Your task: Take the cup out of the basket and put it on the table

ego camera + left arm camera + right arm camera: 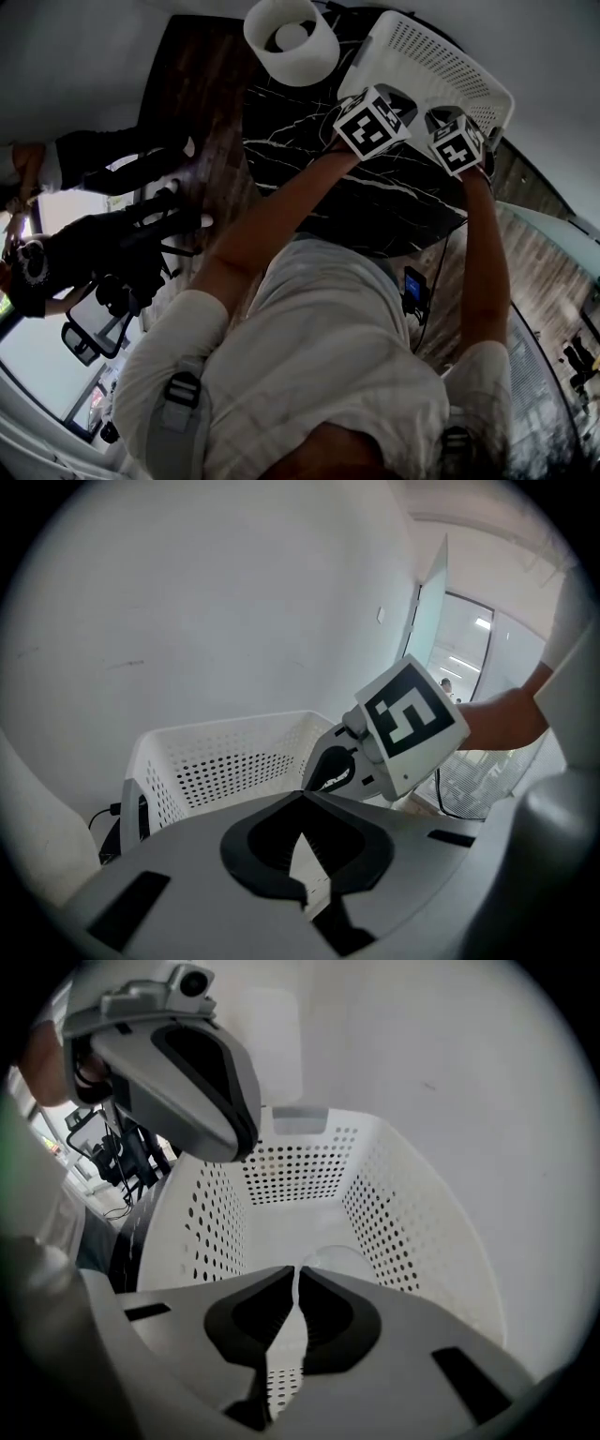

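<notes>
Your left gripper (302,797) has its jaws closed tip to tip with nothing between them. It's held up outside the basket (225,761), facing its perforated side wall. Your right gripper (297,1272) has its jaws nearly together, with only a thin slit between the pads and nothing in it. It points down into the basket from the near end. The cup (337,1256) is inside the basket on its floor. It looks clear and rounded, sits just past your right jaw tips and lies closer to the right-hand wall. I can't tell if it's upright or on its side, and neither gripper has it. In the head view both marker cubes sit close together at the basket's near edge, the left one over the table (281,141), the right one at the basket's corner. The table top is black with white veining. The basket stands on its far right part, and a white round tub (291,37) is on the far edge, well left of the basket.
</notes>
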Demonstrator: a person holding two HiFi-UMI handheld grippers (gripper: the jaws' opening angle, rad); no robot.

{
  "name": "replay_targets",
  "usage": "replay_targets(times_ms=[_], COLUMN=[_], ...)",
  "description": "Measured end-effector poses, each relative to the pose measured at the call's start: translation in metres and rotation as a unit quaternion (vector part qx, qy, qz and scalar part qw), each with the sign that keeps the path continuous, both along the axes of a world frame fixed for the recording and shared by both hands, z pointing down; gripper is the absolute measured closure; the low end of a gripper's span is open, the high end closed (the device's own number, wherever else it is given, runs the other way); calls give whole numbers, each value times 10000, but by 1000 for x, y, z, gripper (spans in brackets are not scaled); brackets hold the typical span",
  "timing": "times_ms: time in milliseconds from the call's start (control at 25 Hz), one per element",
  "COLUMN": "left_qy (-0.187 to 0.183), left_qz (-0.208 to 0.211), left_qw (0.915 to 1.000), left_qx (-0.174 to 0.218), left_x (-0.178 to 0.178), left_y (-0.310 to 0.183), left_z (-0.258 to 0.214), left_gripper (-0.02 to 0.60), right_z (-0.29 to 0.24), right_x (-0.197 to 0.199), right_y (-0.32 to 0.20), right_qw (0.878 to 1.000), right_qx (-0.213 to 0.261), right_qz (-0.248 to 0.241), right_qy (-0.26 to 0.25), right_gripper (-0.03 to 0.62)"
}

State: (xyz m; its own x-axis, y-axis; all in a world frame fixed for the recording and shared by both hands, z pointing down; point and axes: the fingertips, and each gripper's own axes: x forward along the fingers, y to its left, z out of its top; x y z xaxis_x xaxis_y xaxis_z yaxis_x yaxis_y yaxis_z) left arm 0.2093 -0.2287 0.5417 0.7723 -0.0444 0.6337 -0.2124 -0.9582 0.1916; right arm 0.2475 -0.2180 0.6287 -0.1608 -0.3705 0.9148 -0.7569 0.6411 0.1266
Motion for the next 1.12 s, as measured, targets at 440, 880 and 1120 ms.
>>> replay_targets(times_ms=[440,880,1120], left_qy=[533,1212,1414], left_qz=[-69,-21,92], left_qw=[9979,9902,9862], left_qx=[353,701,851], left_x=[-7,-18,-18], left_y=[23,77,104], left_z=[-42,-112,-137], left_gripper=[575,575,575], right_z=[-92,-182,-213], right_x=[-8,-29,-40], right_y=[24,86,119], right_qw=[9931,9786,9721], right_qx=[1111,1981,2257], right_qz=[363,548,644], right_qy=[-62,-6,8], right_gripper=[569,569,569])
